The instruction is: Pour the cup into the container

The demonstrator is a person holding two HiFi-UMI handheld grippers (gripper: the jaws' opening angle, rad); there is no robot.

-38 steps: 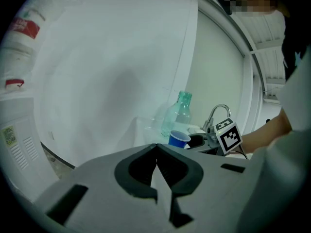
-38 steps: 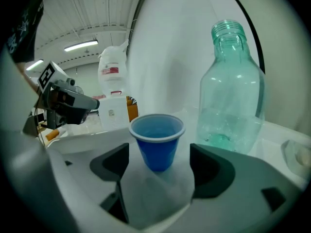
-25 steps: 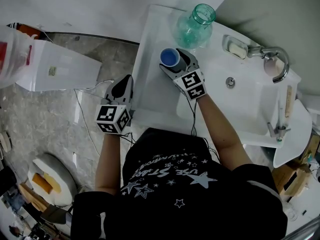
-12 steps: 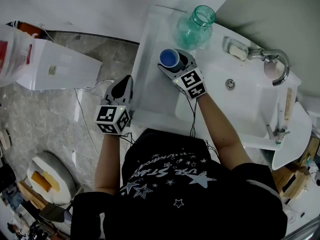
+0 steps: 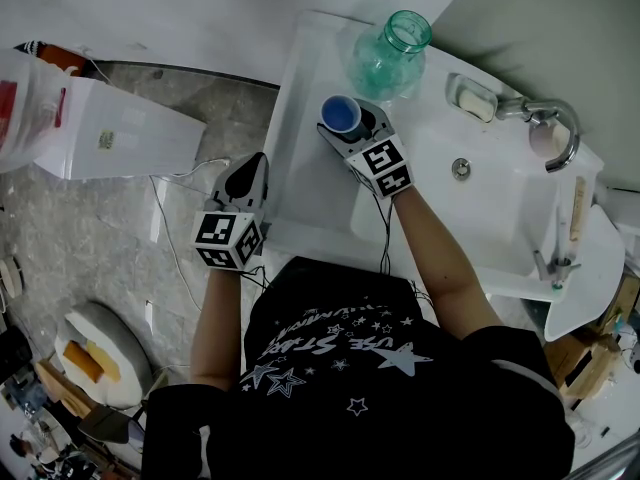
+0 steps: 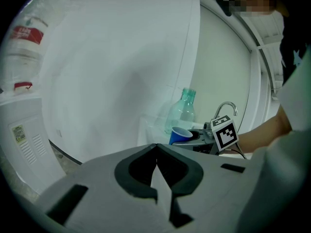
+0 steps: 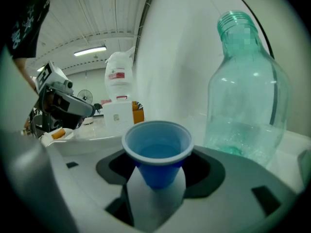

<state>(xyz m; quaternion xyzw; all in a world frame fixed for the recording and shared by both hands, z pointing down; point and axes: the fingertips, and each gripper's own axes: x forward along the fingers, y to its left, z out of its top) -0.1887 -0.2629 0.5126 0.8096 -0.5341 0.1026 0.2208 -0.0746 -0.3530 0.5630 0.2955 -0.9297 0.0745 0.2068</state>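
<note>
White lettering on the black shirt [image 5: 350, 346], just below the sink [image 5: 500, 223] in the head view, seems to read "USE STARS"; its other line is illegible. Left of the sink, the small label [image 5: 104, 141] on the water dispenser [image 5: 140, 128] and the red label [image 6: 28, 34] on the jug [image 6: 34, 47] atop it are too small to read.

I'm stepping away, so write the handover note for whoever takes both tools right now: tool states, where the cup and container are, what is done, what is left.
Left tool: jaws together, empty, held off the counter's left edge.
Right tool: jaws around the blue cup and have just been closing. Gaps show beside the cup, so there is no firm grip yet.
Cup: upright on the white counter; appears to hold liquid.
Container: green-tinted glass bottle, uncapped, upright just beyond the cup.
Done: right tool placed at the cup.
Left: finish the grip, lift, pour into the bottle's mouth.
</note>
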